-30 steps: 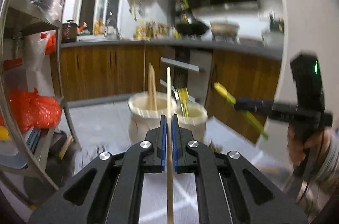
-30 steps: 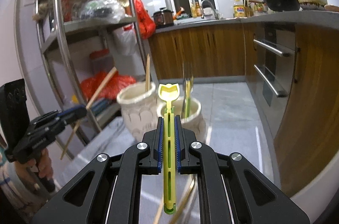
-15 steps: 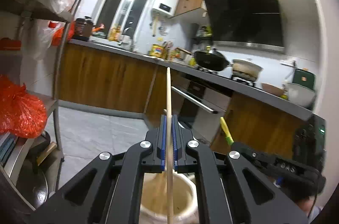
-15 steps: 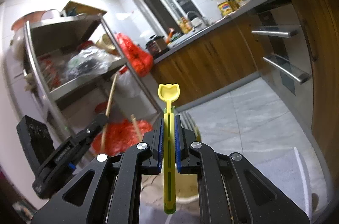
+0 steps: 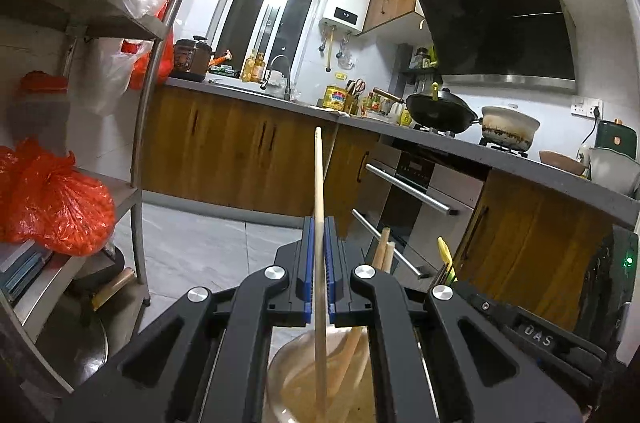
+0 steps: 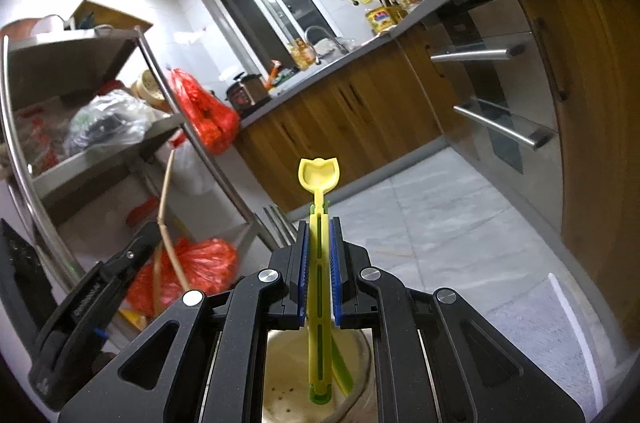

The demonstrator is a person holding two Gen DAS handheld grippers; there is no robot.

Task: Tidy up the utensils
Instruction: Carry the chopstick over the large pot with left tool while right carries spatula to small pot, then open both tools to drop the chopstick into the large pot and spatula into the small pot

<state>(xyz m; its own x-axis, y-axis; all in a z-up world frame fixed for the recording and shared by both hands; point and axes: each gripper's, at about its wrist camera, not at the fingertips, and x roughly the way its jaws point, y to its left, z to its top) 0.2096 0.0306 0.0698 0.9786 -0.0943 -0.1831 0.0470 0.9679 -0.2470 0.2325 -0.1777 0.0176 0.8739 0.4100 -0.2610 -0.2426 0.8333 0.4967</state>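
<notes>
Now my left tongs (image 5: 319,255) are pinched narrow on a long pale wooden chopstick (image 5: 318,191), held nearly upright, its lower end reaching into the cream ceramic jar (image 5: 280,375) below, where other wooden sticks (image 5: 352,339) already lean. My right tongs (image 6: 319,263) are likewise clamped tight on a yellow slotted plastic spoon with a green end (image 6: 319,223), bowl up, its green tip down inside a second cream jar (image 6: 280,383) that already holds something green. Trouble, as I judge it, would come from letting go too soon: if either piece is not well inside its mouth, it could tip over the rim and clatter to the grey tiled floor (image 6: 440,223). The chopstick is thin and smooth, so it may slide or swing between the pads, and it could jam against the sticks already standing there. The two tongs also work close together, so bumping one against the other could knock a jar. The spoon looks light, stiff, and easy to drop straight.
</notes>
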